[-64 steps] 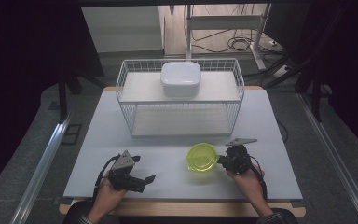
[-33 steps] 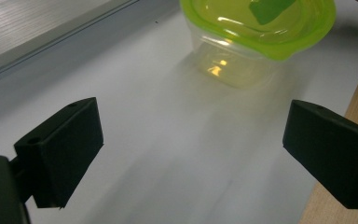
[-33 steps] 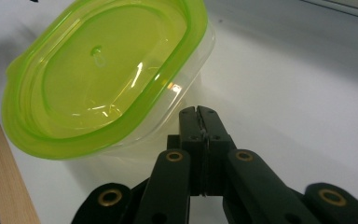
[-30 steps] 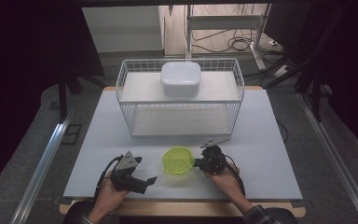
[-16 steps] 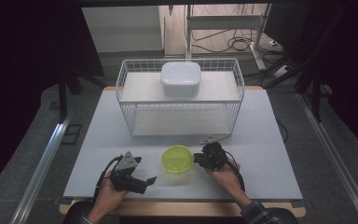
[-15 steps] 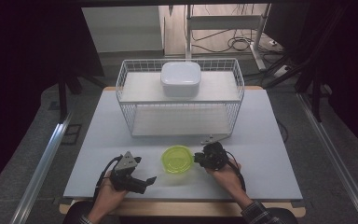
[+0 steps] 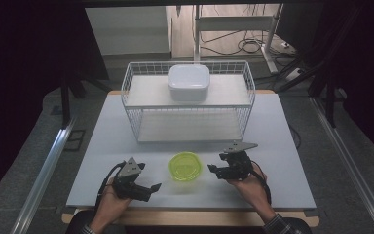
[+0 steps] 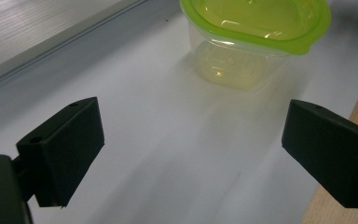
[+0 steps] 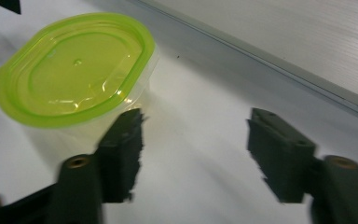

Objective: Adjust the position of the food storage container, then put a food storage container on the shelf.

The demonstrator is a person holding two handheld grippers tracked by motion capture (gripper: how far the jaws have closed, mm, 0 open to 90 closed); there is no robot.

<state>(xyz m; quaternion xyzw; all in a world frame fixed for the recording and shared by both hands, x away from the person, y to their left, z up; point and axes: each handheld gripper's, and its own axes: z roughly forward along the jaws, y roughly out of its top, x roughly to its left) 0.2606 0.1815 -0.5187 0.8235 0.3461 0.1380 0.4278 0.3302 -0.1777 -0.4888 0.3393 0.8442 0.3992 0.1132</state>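
The right gripper [image 7: 214, 170] has its jaws spread with nothing between them; they have just been opening. In the right gripper view the tub [image 9: 74, 74] sits just beyond and to the side of one jaw, apart from it. In the high view this gripper sits just beside the tub [image 7: 185, 166], with a small gap of table showing between them.

The left gripper [image 7: 153, 187] also has its jaws spread wide and empty. In the left gripper view the tub [image 8: 256, 37] stands ahead of them, well clear of both jaws.

There is one tub: clear plastic with a lime-green lid, closed, upright on the white table [image 7: 282, 161] near the front edge, between the two grippers. No label or writing can be read on it.

Farther back stands one white wire basket [image 7: 243, 97], and in it one white box [image 7: 189, 82] with rounded corners. No brand or text shows on either. Two hands hold the two grippers, one each.
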